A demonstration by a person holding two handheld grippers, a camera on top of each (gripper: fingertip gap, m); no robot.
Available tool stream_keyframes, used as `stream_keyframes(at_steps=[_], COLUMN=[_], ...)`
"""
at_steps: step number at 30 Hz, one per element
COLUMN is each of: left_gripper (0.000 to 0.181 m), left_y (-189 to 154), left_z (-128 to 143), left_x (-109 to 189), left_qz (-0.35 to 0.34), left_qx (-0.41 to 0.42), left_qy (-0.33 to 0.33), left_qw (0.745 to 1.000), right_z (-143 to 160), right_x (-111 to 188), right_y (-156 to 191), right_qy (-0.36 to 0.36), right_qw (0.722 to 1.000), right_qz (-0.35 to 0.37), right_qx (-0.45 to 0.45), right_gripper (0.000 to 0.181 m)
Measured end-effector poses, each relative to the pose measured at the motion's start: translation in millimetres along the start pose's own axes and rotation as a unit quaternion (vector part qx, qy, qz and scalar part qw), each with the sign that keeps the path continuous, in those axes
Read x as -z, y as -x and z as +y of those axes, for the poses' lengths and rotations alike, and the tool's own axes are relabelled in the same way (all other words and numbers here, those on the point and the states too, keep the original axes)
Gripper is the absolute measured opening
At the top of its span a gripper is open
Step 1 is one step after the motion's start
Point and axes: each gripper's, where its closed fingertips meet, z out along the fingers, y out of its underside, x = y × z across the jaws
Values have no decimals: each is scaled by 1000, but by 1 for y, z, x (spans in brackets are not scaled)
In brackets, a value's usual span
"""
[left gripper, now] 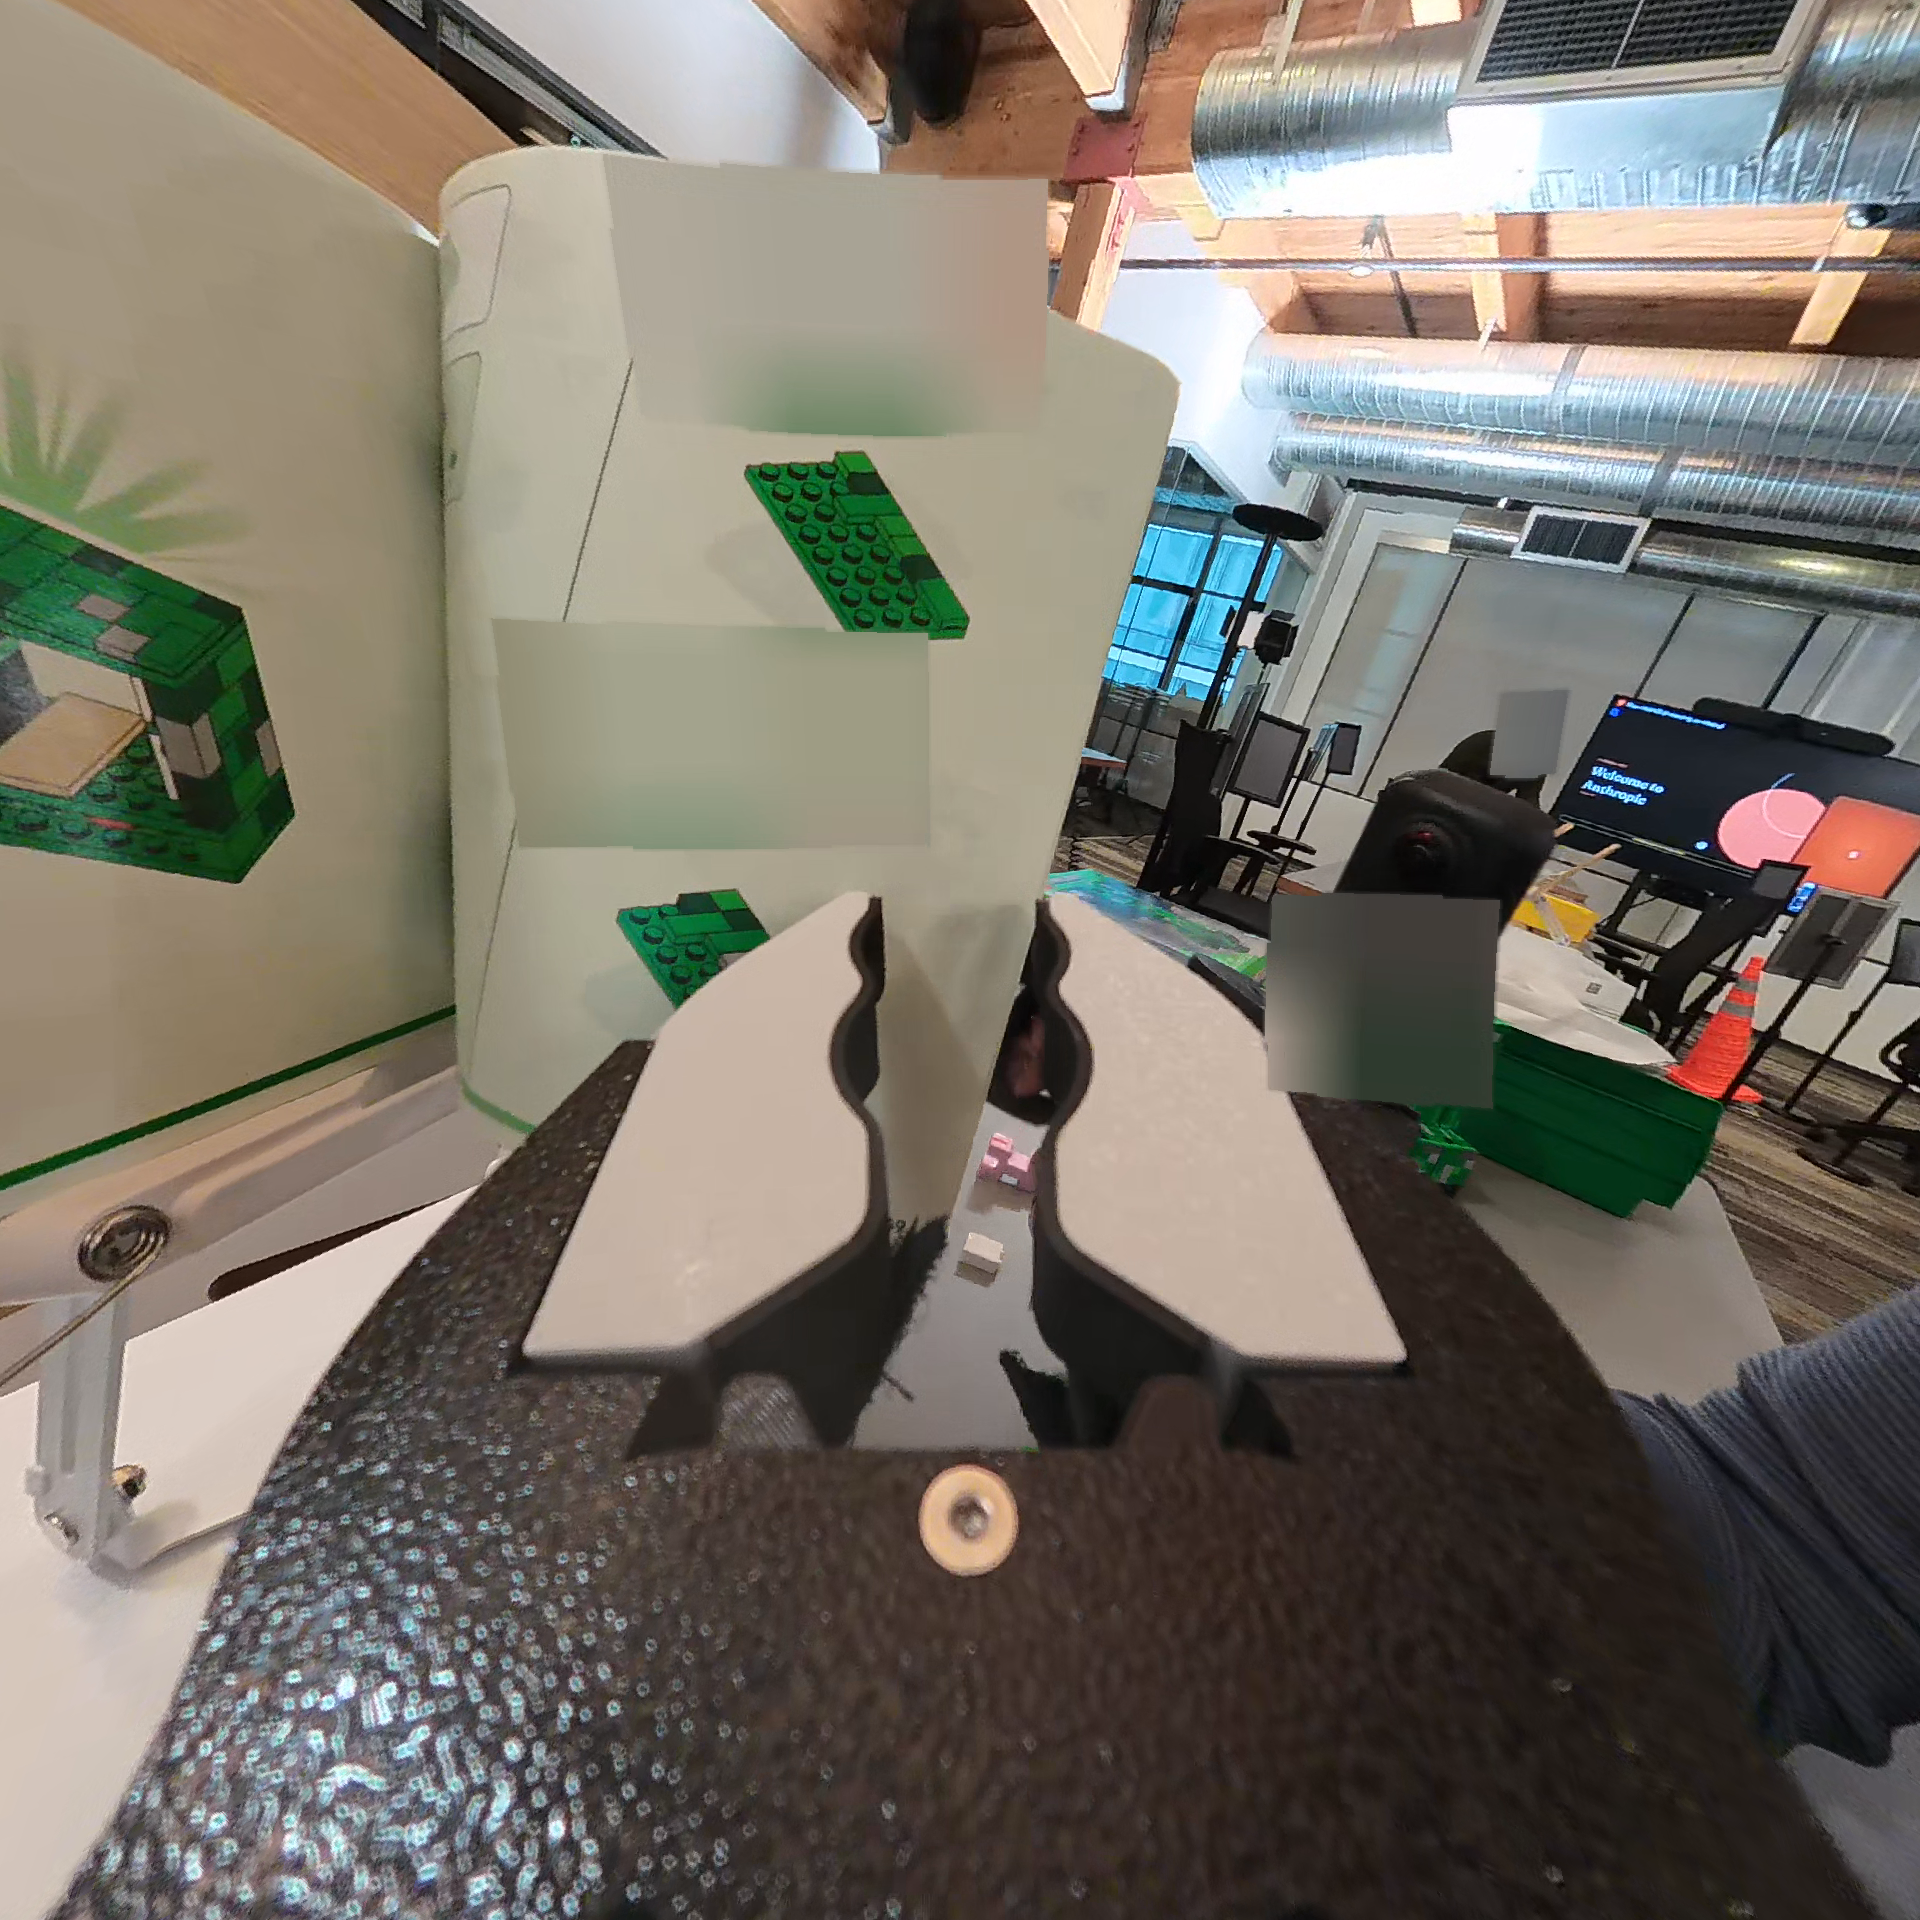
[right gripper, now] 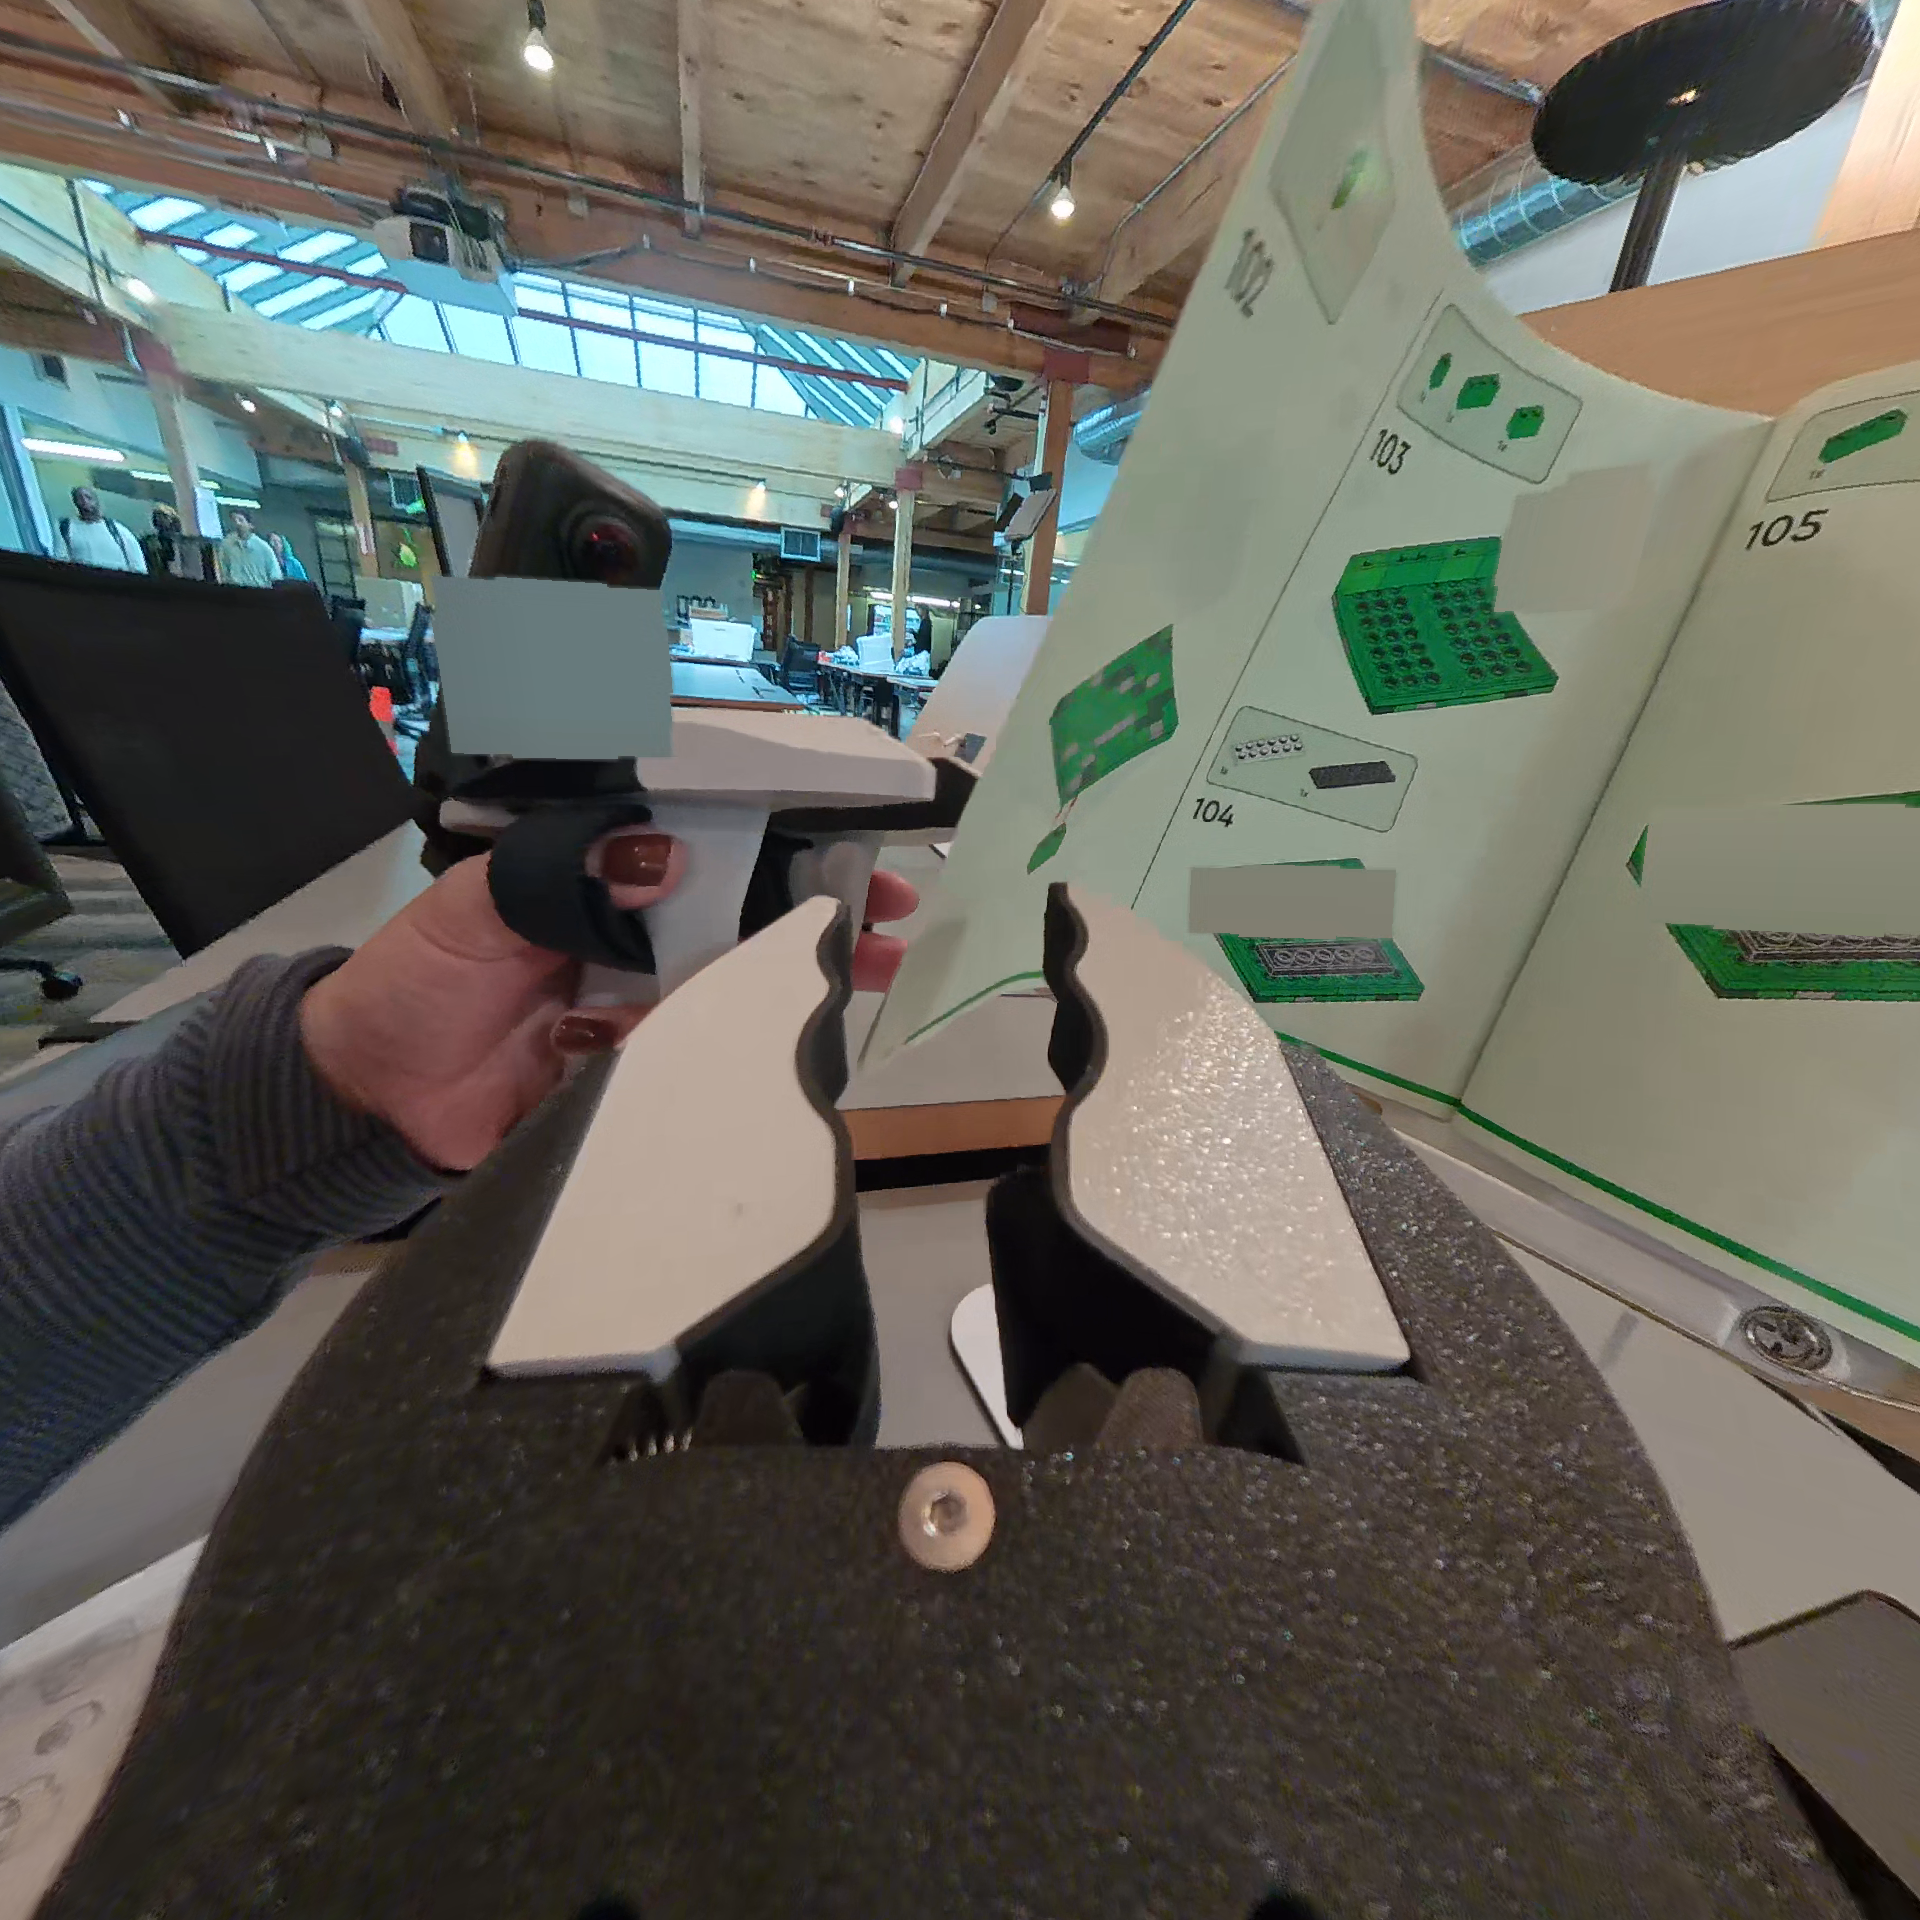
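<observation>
We see a booklet (right gripper: 1621, 935) of brick-building steps standing open on a metal stand (left gripper: 218, 1195) on the white table (left gripper: 249, 1382). One page (left gripper: 790, 540) is lifted clear of the spread and curls upright between our two grippers.

Our left gripper (left gripper: 956, 956) has its fingers a little apart with the lower corner of that page passing between them; we cannot tell whether they press on the paper. In the right wrist view this gripper (right gripper: 935, 800) sits at the page's edge, held by a hand (right gripper: 468, 997) in a grey ribbed sleeve.

Our right gripper (right gripper: 945, 935) stands with its fingers apart and nothing between them, just below and in front of the page's bottom edge.

Behind the left gripper lie green bins (left gripper: 1600, 1122), an orange cone (left gripper: 1725, 1039), a pink brick (left gripper: 1008, 1162) and a white brick (left gripper: 982, 1252).
</observation>
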Motion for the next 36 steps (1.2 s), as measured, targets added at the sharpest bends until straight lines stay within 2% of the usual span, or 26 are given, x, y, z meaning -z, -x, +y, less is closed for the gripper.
stream_keyframes(at_steps=[5,9,16,23,36], left_gripper=[27,27,28,28,28], left_y=[-1,-1,-2,-4,-5], left_z=[-4,-5,-12,-20,-19], left_x=[2,2,6,11,9], left_qz=[2,5,11,11,21], left_qx=[0,1,3,-4,8], left_qy=[-7,-11,-32,-51,-56], left_qw=[1000,1000,999,999,998], right_z=[-27,-50,-43,-42,-43], right_x=[2,-4,-12,-18,-23], right_y=[-14,-19,-17,-8,-4], right_qy=[-43,-62,-74,-82,-100], right_qw=[999,994,984,981,982], right_qz=[-2,-47,-92,-114,-109], right_qx=[-33,-79,-130,-132,-118], right_gripper=[33,28,20,19,16])
